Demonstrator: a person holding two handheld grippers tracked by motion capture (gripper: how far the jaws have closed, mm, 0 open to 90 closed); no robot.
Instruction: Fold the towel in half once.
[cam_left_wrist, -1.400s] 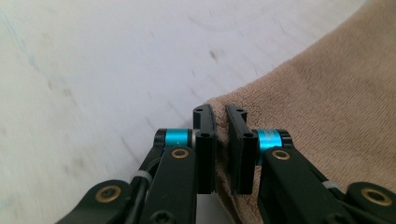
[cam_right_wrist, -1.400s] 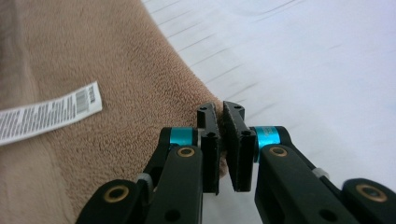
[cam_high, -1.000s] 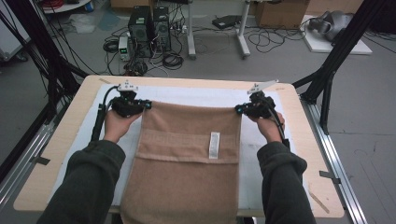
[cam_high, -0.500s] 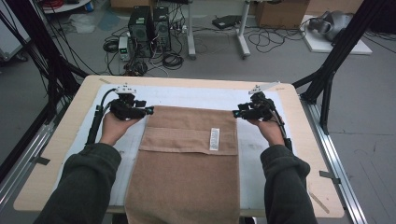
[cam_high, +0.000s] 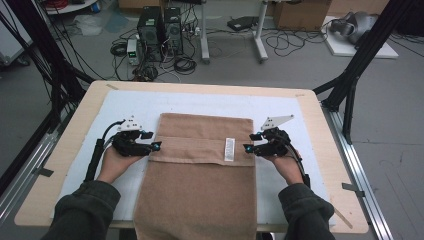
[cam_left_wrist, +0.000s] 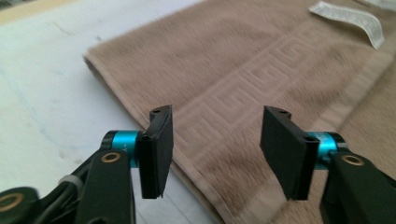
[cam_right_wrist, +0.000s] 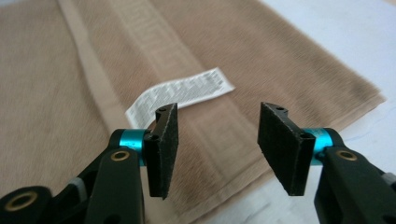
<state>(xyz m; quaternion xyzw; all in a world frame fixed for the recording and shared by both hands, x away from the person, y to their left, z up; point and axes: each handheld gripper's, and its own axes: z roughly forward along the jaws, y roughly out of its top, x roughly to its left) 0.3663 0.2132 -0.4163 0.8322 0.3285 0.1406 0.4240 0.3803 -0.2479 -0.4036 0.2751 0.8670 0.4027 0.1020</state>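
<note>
A brown towel (cam_high: 200, 195) lies flat on the white mat (cam_high: 125, 107), its far end folded back over itself, and a white label (cam_high: 229, 149) shows on that flap. My left gripper (cam_high: 154, 146) sits at the flap's left edge, and my right gripper (cam_high: 248, 146) at its right edge. Both have just been opening, with nothing pinched between their pads. In the left gripper view the open jaws (cam_left_wrist: 215, 149) hover over the towel's patterned border (cam_left_wrist: 224, 107). In the right gripper view the jaws (cam_right_wrist: 217, 147) stand open above the border, near the label (cam_right_wrist: 187, 93).
The mat covers a wooden table (cam_high: 320, 125) with metal rails along both sides. The towel's near end hangs over the front edge between the person's sleeves (cam_high: 85, 210). Computers and cables lie on the floor beyond the table.
Both grippers let go of the towel's far corners and opened. The hands drew back toward the person and sank. The flap they carried now lies flat on the towel.
</note>
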